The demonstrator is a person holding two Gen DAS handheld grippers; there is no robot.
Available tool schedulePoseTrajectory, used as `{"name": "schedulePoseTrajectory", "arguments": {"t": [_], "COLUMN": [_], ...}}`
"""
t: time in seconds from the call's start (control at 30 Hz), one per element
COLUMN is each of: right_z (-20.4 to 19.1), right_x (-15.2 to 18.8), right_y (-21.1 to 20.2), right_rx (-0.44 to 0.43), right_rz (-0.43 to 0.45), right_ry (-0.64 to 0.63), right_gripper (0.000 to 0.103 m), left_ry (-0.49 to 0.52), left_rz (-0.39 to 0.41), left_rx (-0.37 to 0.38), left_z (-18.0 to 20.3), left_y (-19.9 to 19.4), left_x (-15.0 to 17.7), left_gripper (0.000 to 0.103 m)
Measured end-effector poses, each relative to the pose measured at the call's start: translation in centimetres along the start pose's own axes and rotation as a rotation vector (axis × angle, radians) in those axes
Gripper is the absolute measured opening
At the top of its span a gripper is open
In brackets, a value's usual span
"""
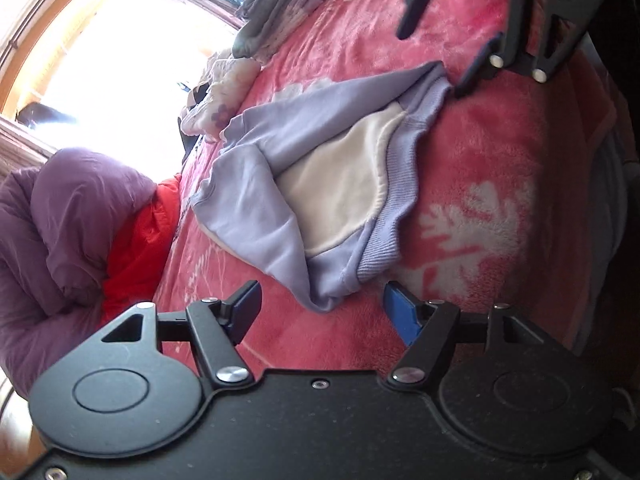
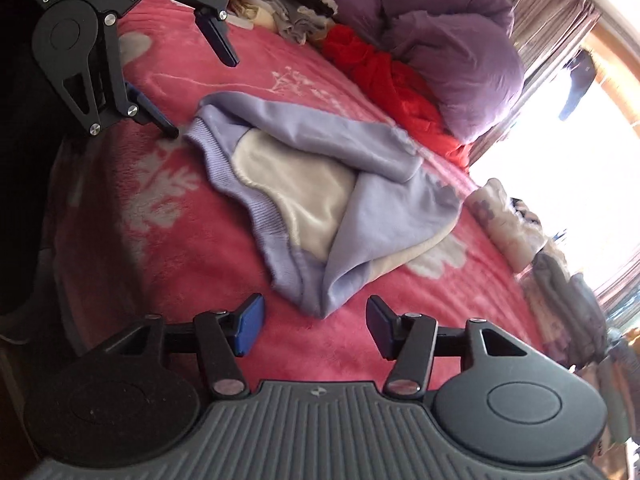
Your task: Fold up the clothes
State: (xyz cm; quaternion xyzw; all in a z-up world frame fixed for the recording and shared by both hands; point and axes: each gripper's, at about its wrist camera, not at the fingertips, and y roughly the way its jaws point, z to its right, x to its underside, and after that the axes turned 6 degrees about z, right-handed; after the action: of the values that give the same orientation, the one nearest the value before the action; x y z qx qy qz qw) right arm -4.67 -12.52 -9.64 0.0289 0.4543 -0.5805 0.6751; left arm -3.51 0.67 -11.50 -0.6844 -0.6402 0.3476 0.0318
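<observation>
A lilac sweatshirt (image 1: 280, 140) with a cream lining lies crumpled on the pink blanket (image 1: 480, 160); its ribbed hem (image 2: 224, 176) faces the bed's near edge. My left gripper (image 1: 322, 312) is open, and a corner of the sweatshirt lies just ahead of its gap without touching the pads. My right gripper (image 2: 316, 320) is also open, just short of the sweatshirt's (image 2: 384, 204) other corner. Each view shows the other gripper at the far end of the garment: the right gripper (image 1: 444, 40) and the left gripper (image 2: 202, 98), both open with nothing between the fingers.
A purple duvet (image 2: 452, 40) and a red garment (image 2: 384, 76) are heaped at one side of the bed. Piles of grey and floral clothes (image 1: 272, 12) line the far edge under a bright window (image 1: 120, 60). More folded clothes (image 2: 560, 280) sit by the curtain.
</observation>
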Motion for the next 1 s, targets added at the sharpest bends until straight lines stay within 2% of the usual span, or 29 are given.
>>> {"name": "schedulePoseTrajectory", "arguments": {"t": [0.17,0.23,0.27,0.3,0.33,0.37,0.4,0.47,0.5,0.53,0.7,0.77,0.83,1.0], "right_z": [-0.6,-1.2,-1.3,-1.3,-1.2,-1.1,-0.9,-0.6,-0.4,-0.1,1.7,2.8,4.4,9.9], "right_x": [0.6,0.6,0.6,0.5,0.3,0.2,0.2,0.2,0.0,-0.2,-1.4,-2.2,-3.0,-4.8], "right_y": [0.6,0.7,0.8,0.9,1.2,1.4,1.5,1.6,1.5,1.4,0.4,0.0,-0.2,1.0], "right_rx": [0.037,0.05,0.057,0.064,0.074,0.082,0.085,0.081,0.075,0.072,0.079,0.099,0.123,0.119], "right_rz": [0.017,0.029,0.036,0.042,0.044,0.042,0.037,0.034,0.035,0.04,0.076,0.105,0.133,0.187], "right_ry": [-0.1,-0.142,-0.155,-0.156,-0.151,-0.145,-0.137,-0.121,-0.108,-0.093,-0.025,-0.012,0.017,0.146], "right_gripper": [0.055,0.051,0.048,0.041,0.037,0.037,0.036,0.028,0.017,0.012,0.011,0.011,0.011,0.01], "left_ry": [-0.015,-0.03,-0.04,-0.049,-0.05,-0.051,-0.052,-0.061,-0.063,-0.065,-0.087,-0.149,-0.252,-0.49], "left_rz": [-0.007,-0.012,-0.015,-0.018,-0.019,-0.02,-0.022,-0.029,-0.036,-0.039,-0.005,0.023,0.056,0.13], "left_rx": [-0.014,-0.03,-0.028,-0.02,-0.012,-0.004,0.005,-0.006,-0.006,-0.009,-0.047,-0.053,-0.032,0.019], "left_z": [-0.4,-0.4,-0.4,-0.5,-0.5,-0.5,-0.5,-0.6,-0.6,-0.8,-2.7,-4.7,-7.5,-14.8], "left_y": [0.2,0.5,0.6,0.8,0.9,0.9,1.0,1.1,1.2,1.1,0.0,-0.5,-0.5,1.9], "left_x": [-0.3,-0.4,-0.5,-0.6,-0.8,-0.9,-1.1,-1.2,-1.2,-1.2,-1.8,-2.2,-2.6,-3.1], "left_gripper": [0.07,0.069,0.065,0.063,0.057,0.047,0.042,0.028,0.023,0.012,0.009,0.009,0.009,0.008]}}
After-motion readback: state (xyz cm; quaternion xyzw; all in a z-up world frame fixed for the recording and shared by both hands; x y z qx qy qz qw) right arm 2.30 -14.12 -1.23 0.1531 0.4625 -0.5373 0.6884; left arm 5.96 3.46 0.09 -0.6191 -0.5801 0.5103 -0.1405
